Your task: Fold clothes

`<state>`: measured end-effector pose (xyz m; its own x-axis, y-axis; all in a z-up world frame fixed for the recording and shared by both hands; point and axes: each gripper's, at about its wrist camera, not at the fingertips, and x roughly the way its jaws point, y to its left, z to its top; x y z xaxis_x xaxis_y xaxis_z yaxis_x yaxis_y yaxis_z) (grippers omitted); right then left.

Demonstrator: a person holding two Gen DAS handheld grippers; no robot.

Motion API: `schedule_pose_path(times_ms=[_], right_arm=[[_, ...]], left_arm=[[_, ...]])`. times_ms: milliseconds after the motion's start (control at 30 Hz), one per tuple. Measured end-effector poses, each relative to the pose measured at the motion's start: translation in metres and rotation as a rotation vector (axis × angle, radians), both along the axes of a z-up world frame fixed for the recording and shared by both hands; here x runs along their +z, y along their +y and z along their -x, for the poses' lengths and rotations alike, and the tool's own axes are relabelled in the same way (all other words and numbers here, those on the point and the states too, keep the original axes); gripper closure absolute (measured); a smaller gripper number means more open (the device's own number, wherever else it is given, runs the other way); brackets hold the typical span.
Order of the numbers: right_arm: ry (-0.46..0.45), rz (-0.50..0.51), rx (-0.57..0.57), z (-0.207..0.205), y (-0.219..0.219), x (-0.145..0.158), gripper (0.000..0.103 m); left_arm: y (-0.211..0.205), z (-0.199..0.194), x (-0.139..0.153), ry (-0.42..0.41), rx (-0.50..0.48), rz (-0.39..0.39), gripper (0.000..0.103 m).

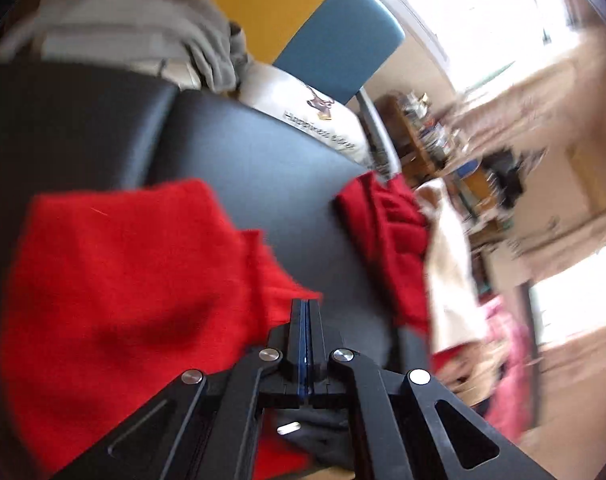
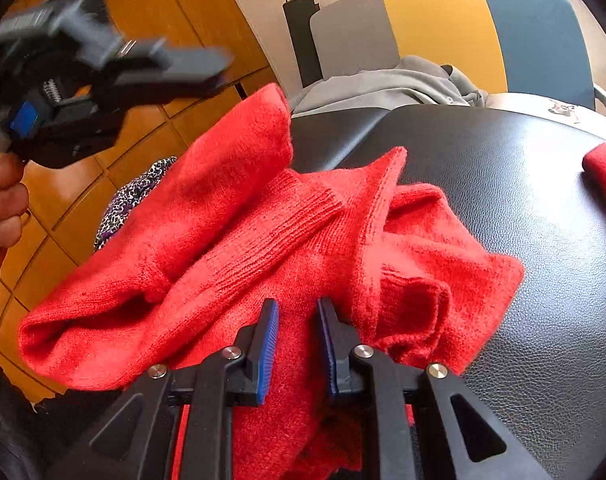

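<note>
A red knitted sweater [image 2: 239, 240] lies bunched on a black leather seat [image 2: 523, 200]. My right gripper [image 2: 297, 312] is open, its blue-padded fingers just above the sweater's crumpled middle. My left gripper [image 1: 306, 308] is shut with nothing visibly held, above the seat beside the sweater [image 1: 115, 280]; it also shows in the right wrist view [image 2: 207, 68], raised at upper left in a hand. A second piece of red fabric [image 1: 387, 240] hangs over the seat's far edge.
Grey clothes [image 1: 143, 36] are piled behind the seat, beside a printed white cushion [image 1: 303, 104]. Yellow and blue chair backs [image 2: 483, 28] stand beyond. A patterned cloth [image 2: 135, 196] lies on the wooden floor. Cream and pink cloths [image 1: 451, 280] hang to the right.
</note>
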<state>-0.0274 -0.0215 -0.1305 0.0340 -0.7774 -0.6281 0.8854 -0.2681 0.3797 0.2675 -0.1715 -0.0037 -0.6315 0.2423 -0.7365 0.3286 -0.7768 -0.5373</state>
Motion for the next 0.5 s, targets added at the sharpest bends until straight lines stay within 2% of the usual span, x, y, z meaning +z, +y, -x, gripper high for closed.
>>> schedule_pose_path(times_ms=[33, 100, 133, 200, 267, 300, 500], right_arm=[[-0.004, 0.003, 0.000, 0.001, 0.000, 0.000, 0.084], [-0.007, 0.006, 0.000, 0.001, 0.000, 0.000, 0.084], [-0.004, 0.006, -0.001, 0.001, 0.000, 0.001, 0.084], [0.007, 0.004, -0.005, 0.000, -0.001, 0.002, 0.084], [0.015, -0.001, -0.006, 0.000, -0.003, 0.003, 0.084], [0.019, -0.003, -0.006, 0.001, -0.005, 0.003, 0.084], [0.002, 0.006, -0.016, -0.003, -0.001, 0.004, 0.084]], left_arm=[[-0.004, -0.009, 0.002, -0.012, -0.007, 0.054, 0.103], [-0.011, -0.026, -0.001, -0.048, -0.027, 0.111, 0.102], [-0.013, -0.033, -0.006, -0.077, -0.044, 0.130, 0.098], [-0.009, -0.041, -0.015, -0.115, -0.093, 0.169, 0.082], [-0.004, -0.049, -0.025, -0.148, -0.145, 0.210, 0.055], [0.002, -0.050, -0.028, -0.161, -0.169, 0.232, 0.050], [0.053, -0.039, -0.042, -0.213, -0.279, 0.471, 0.039]])
